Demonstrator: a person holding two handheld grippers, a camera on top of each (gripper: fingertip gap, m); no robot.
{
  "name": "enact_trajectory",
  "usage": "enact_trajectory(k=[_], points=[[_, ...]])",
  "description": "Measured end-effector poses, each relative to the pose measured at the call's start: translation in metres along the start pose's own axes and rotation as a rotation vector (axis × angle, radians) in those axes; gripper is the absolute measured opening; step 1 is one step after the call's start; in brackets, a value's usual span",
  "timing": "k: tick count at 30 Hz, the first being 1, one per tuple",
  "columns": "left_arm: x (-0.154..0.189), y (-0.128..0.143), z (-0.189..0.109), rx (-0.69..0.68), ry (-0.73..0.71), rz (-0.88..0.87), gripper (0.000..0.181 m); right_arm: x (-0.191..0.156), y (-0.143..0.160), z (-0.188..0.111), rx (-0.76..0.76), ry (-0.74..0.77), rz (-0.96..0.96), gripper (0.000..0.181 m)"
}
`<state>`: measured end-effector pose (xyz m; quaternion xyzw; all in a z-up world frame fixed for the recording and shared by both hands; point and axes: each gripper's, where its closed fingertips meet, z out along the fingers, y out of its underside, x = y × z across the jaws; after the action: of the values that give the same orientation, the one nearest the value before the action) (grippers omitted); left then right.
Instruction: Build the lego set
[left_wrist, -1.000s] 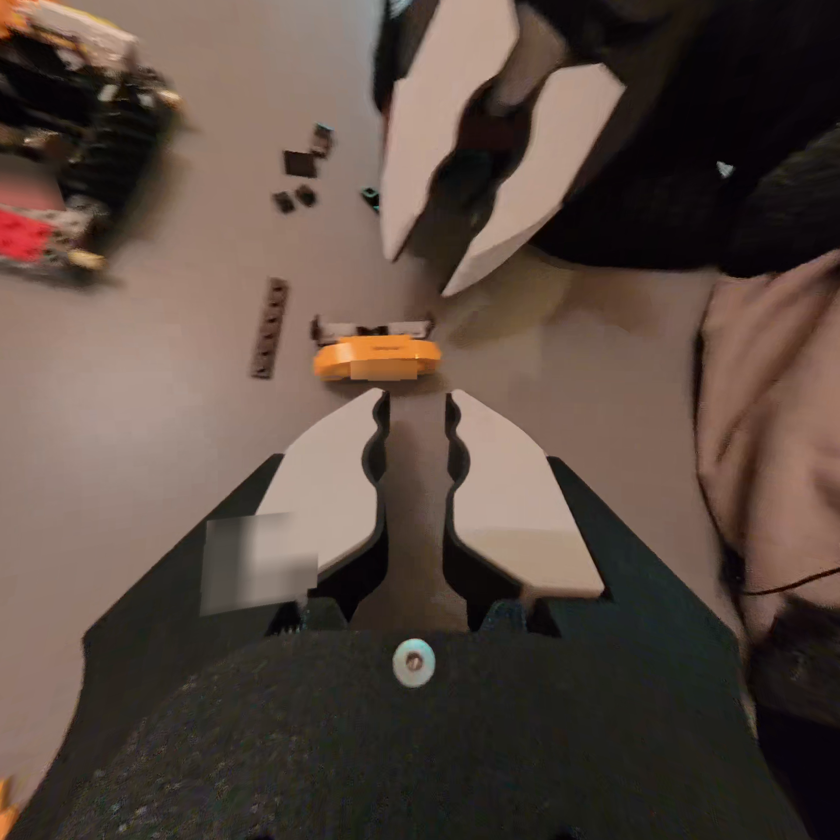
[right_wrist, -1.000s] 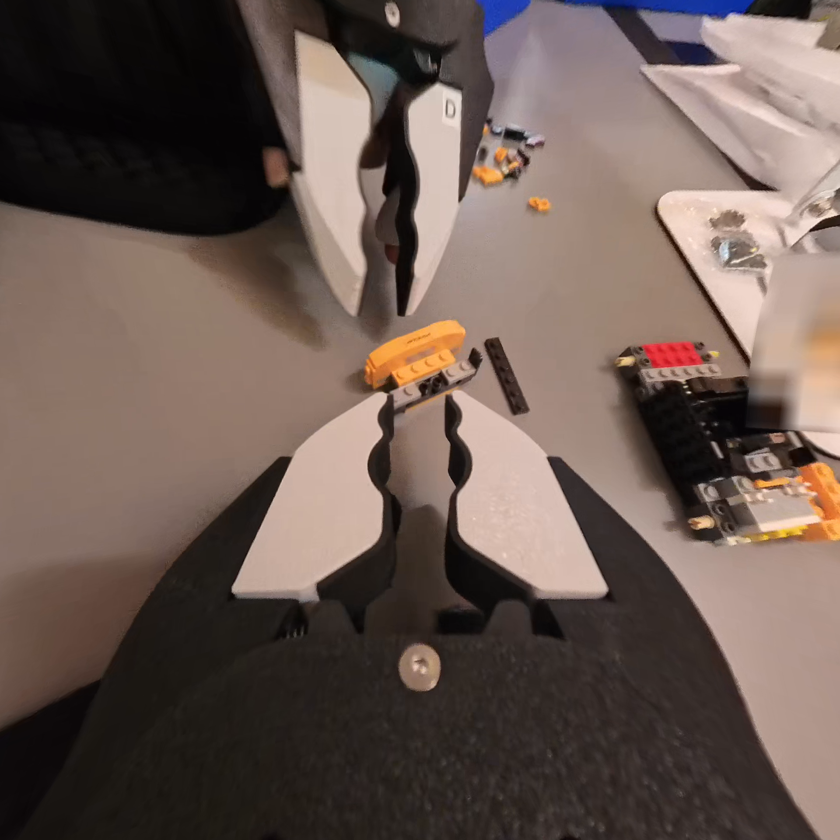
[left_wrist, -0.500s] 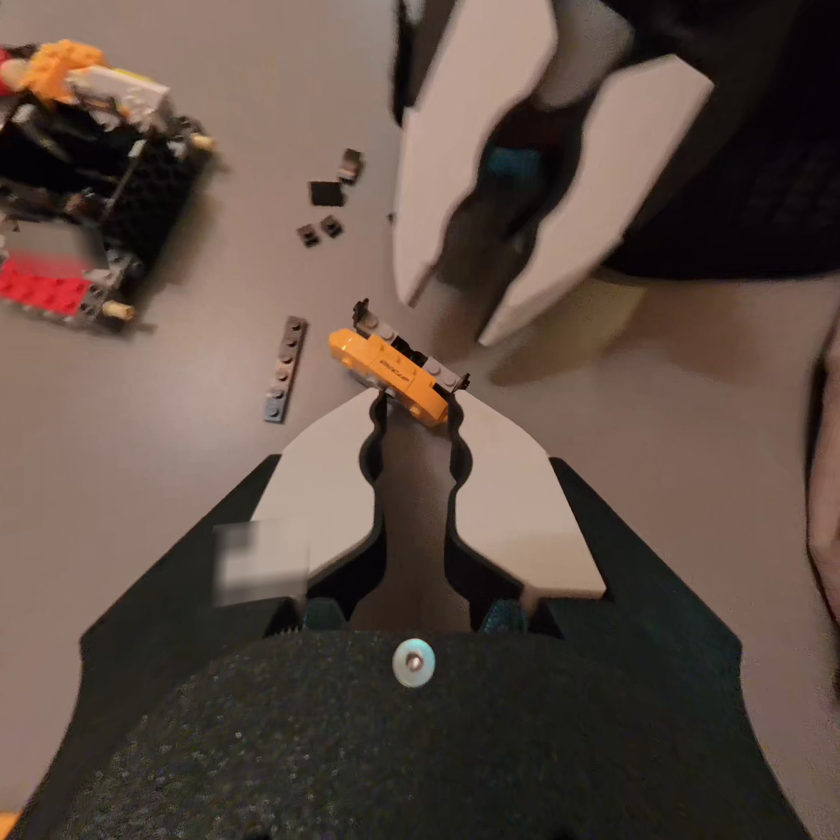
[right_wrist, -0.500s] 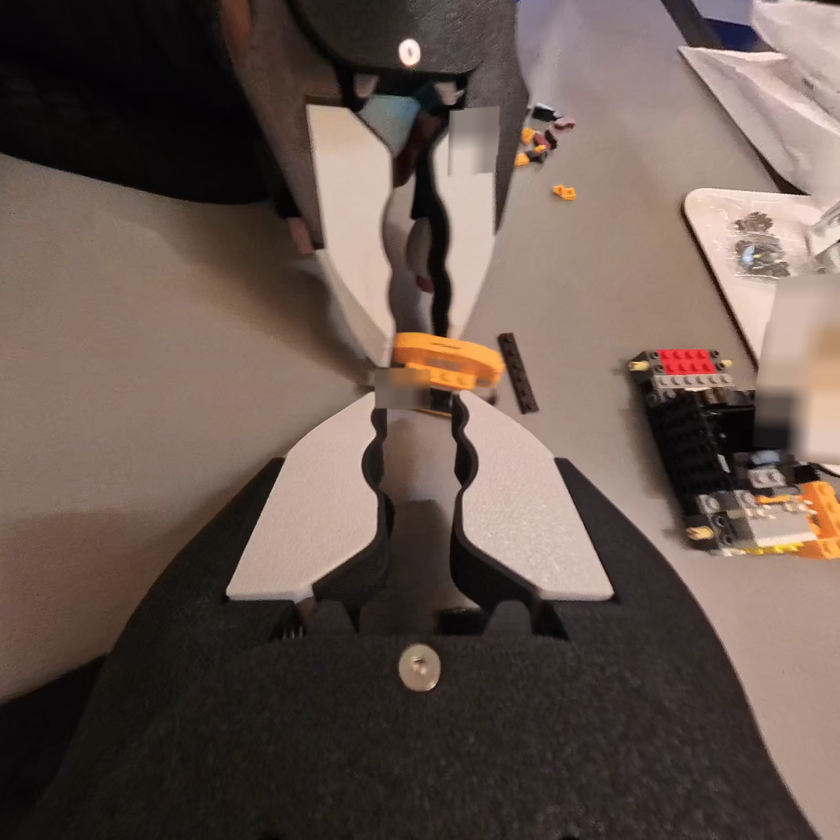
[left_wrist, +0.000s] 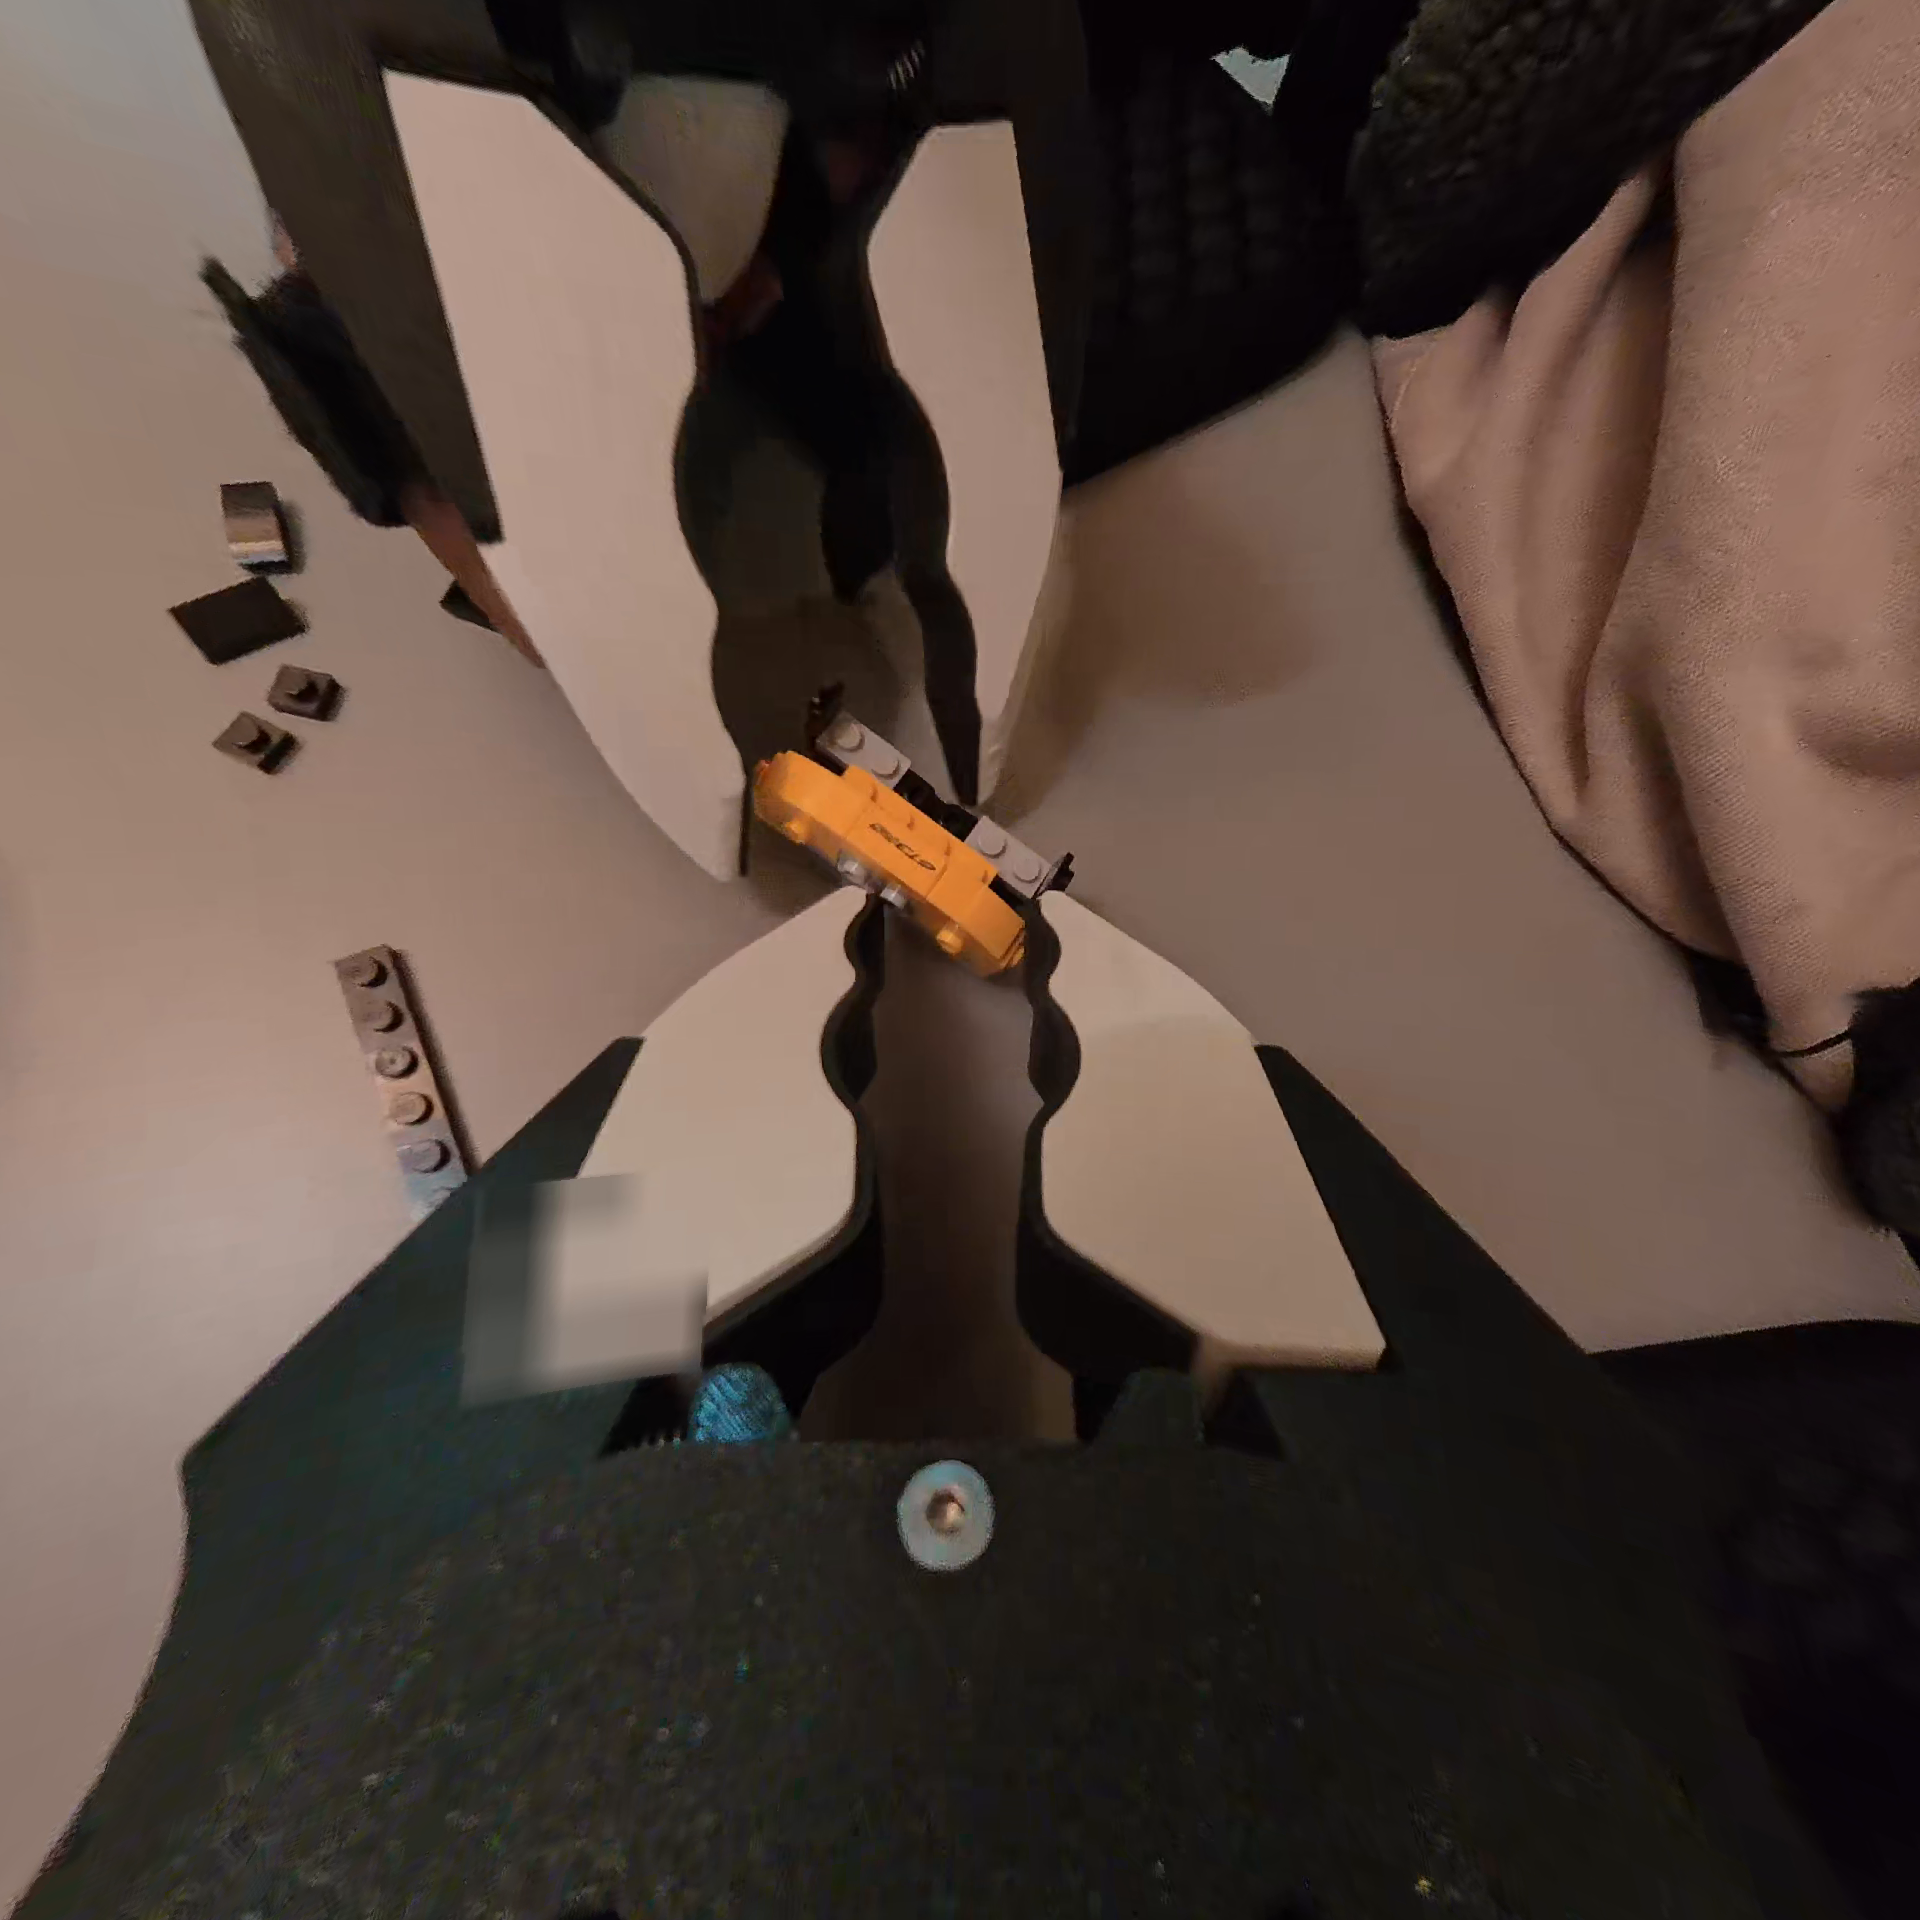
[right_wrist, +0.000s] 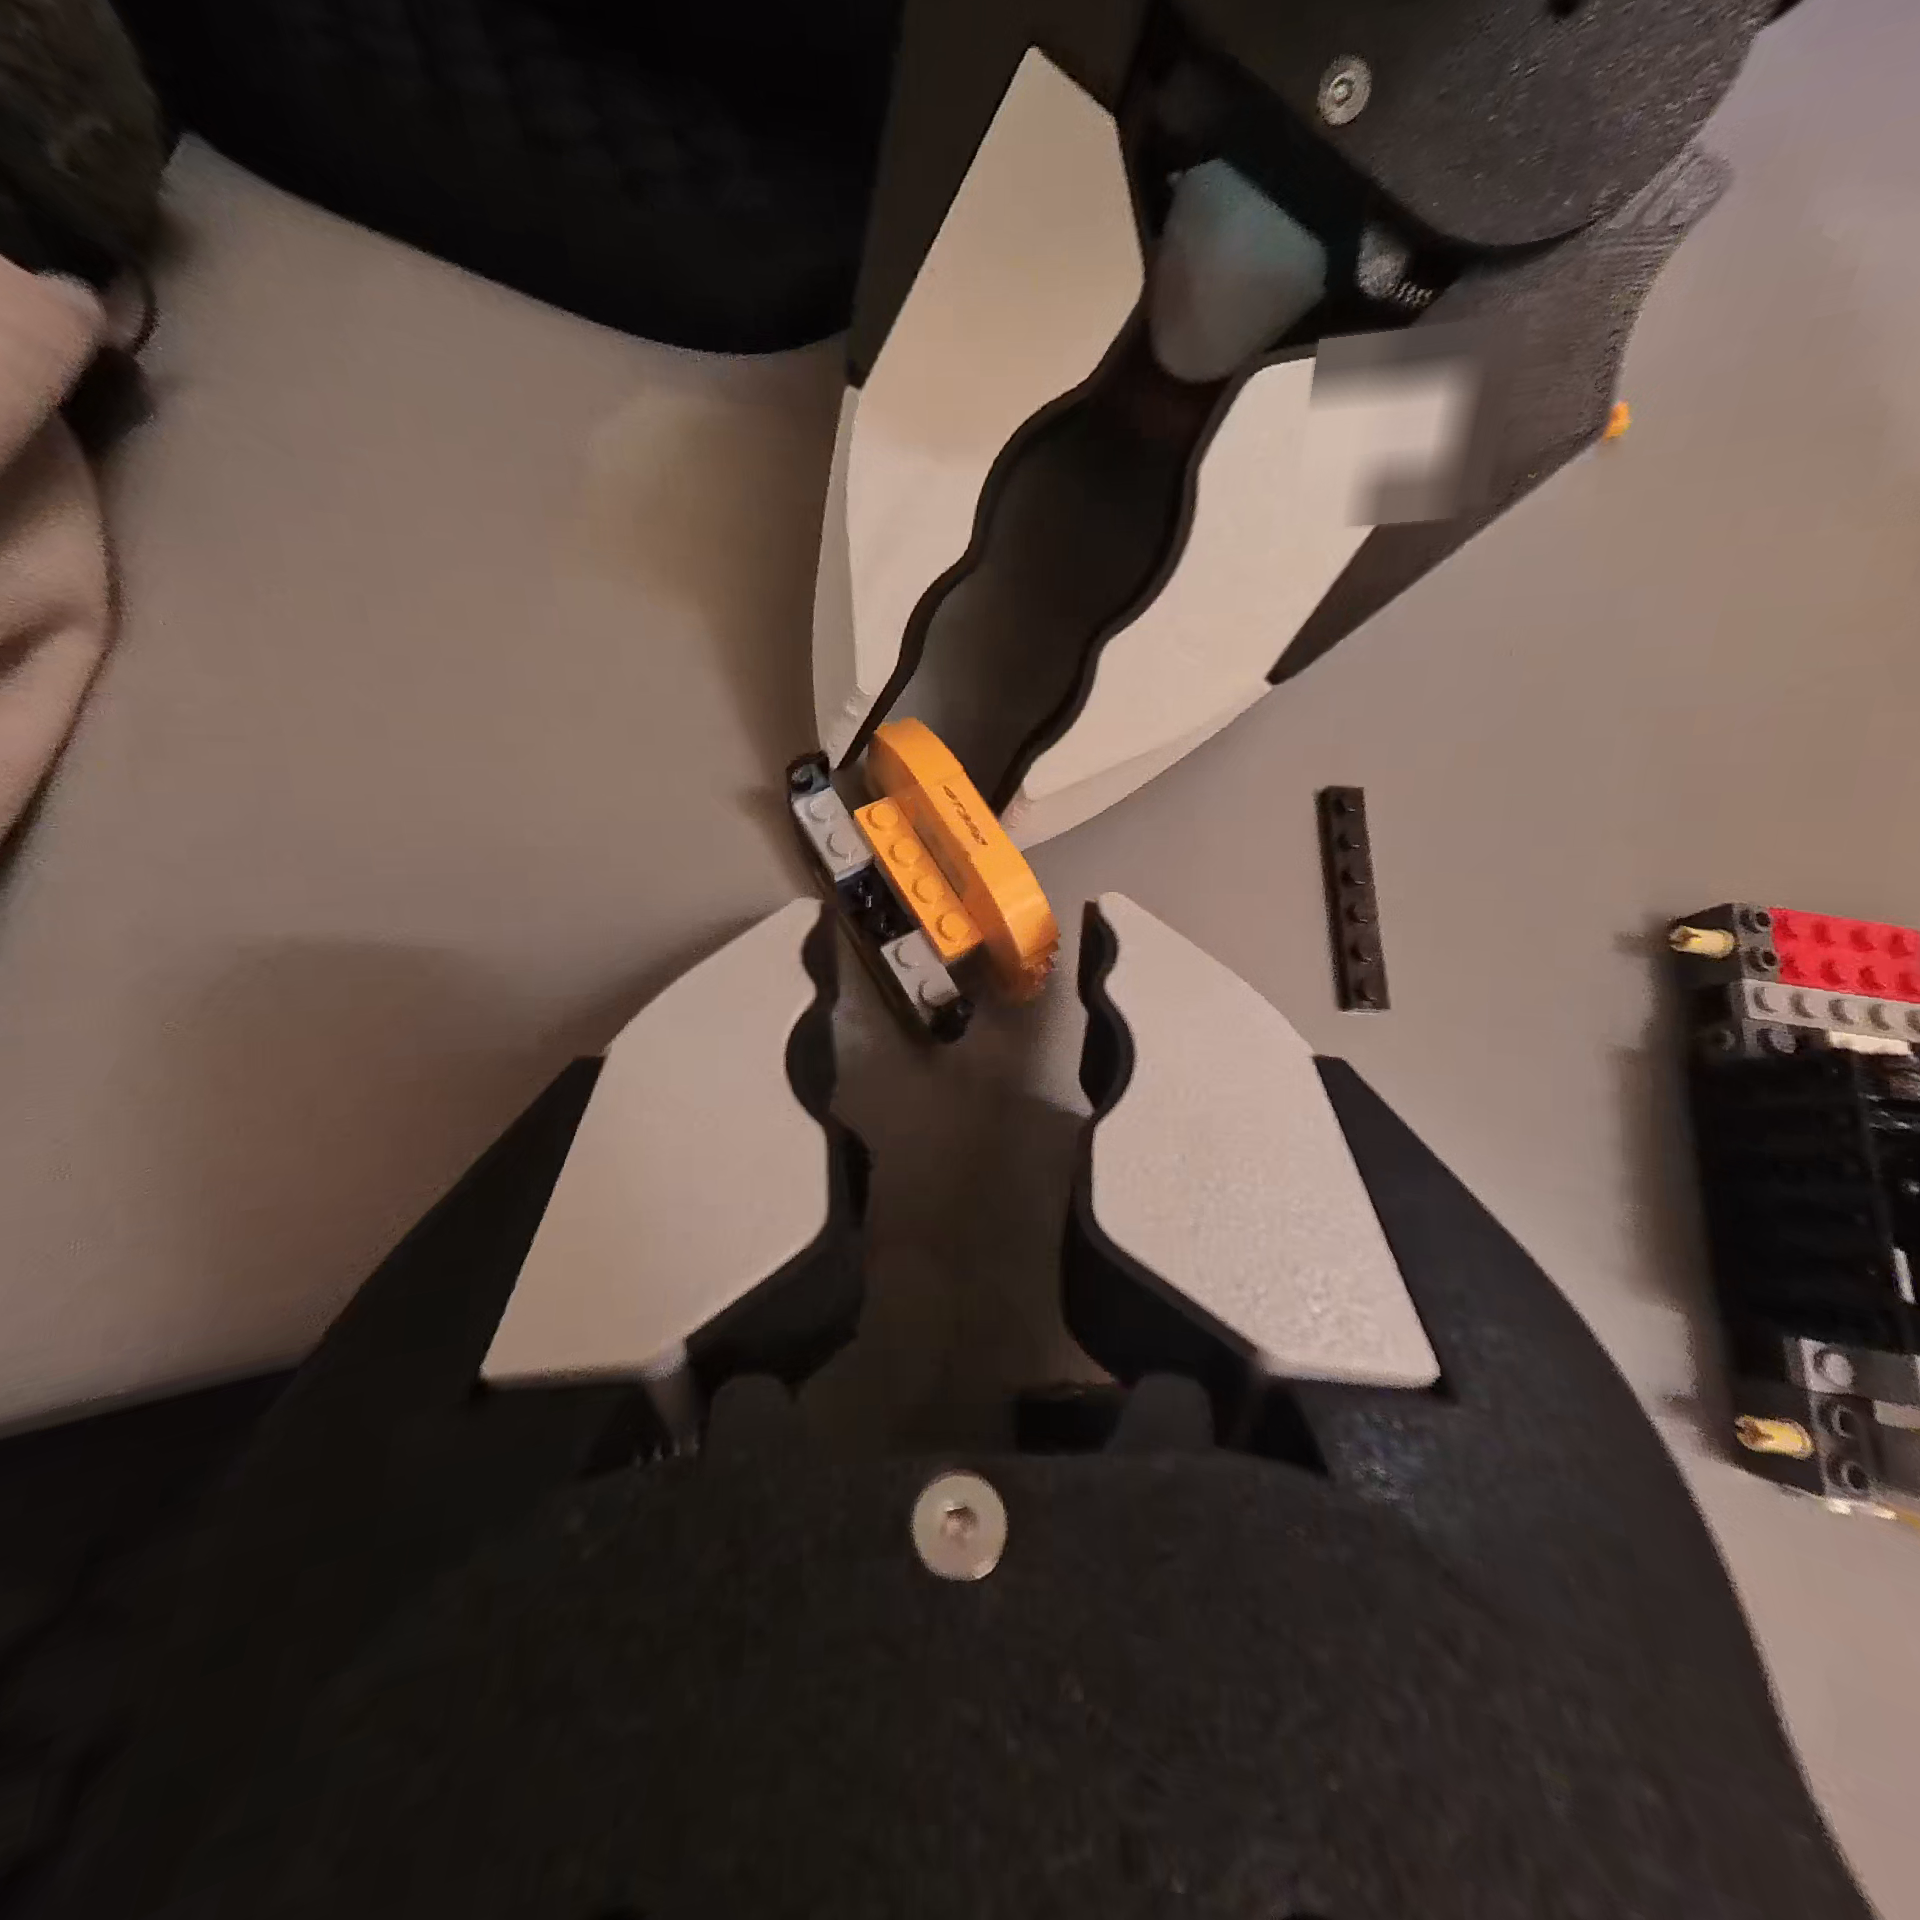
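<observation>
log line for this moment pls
left gripper: shut on orange sub-assembly | right gripper: open, tips flanking its end | black plate: loose on table

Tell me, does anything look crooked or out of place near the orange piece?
The orange sub-assembly sits askew: the left tongs pinch it at one end, so it runs diagonally across their tips rather than square. The right tongs are open around it. Nothing looks broken or spilled.
</observation>
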<state>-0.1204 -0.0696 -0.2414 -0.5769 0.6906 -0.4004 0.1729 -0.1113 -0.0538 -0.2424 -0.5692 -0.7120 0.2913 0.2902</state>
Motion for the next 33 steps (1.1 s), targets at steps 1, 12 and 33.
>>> enact_trajectory(k=[1, 12, 33], points=[[-0.002, 0.0, 0.0, 0.005, -0.018, 0.003, 0.027, 0.001, 0.0, 0.001, 0.007, 0.012, 0.006, 0.04], [-0.018, 0.004, -0.021, -0.016, -0.365, -0.04, 0.046, 0.028, 0.009, -0.001, -0.095, 0.242, 0.168, 0.034], [-0.025, 0.016, -0.016, -0.058, -0.432, -0.031, 0.034, 0.023, -0.002, -0.007, -0.015, 0.192, 0.209, 0.04]])
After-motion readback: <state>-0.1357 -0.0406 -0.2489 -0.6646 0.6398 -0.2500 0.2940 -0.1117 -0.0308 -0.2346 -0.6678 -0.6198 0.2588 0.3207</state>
